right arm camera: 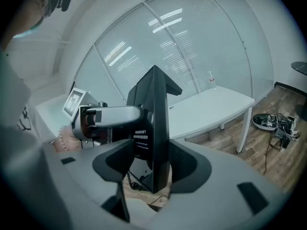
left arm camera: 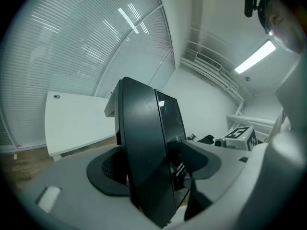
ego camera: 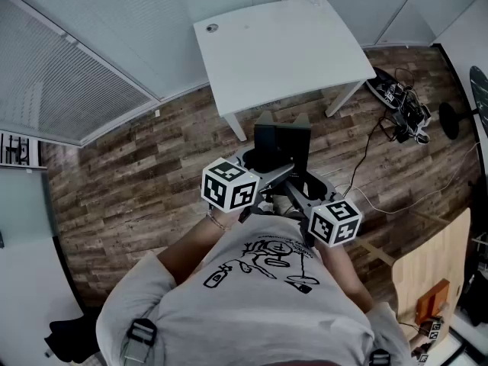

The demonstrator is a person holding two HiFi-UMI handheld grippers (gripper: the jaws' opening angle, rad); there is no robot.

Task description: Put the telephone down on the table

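The wood floor (ego camera: 137, 174) fills most of the head view. The white table (ego camera: 282, 48) stands at the upper centre of that frame, its top bare apart from a small fitting near its upper left corner. Your grey shirt (ego camera: 267, 311) takes up the bottom of the frame.

The phone (ego camera: 280, 145) is a black desk set. It is up in the air at the frame's centre, just below the table's near edge in the picture and over bare floor. It touches neither table nor floor.

Both tools carry it. Your left gripper (left arm camera: 153, 166) has its jaws spread wide and clamped across the thick body of the phone, with a pad pressing on each side. Your right gripper (right arm camera: 152, 164) is clamped the same way on a thinner upright edge of it. In the head view the two come in from below, left and right of the phone.

A tangle of cables (ego camera: 400, 101) lies on the floor at the right edge, well apart from the phone.

As I read it, the placing has not begun. You have a firm two-sided hold, which is the only part in hand. What is left is to bring the phone over the tabletop, lower it until its base sits flat, then let both sets of jaws go and draw back.
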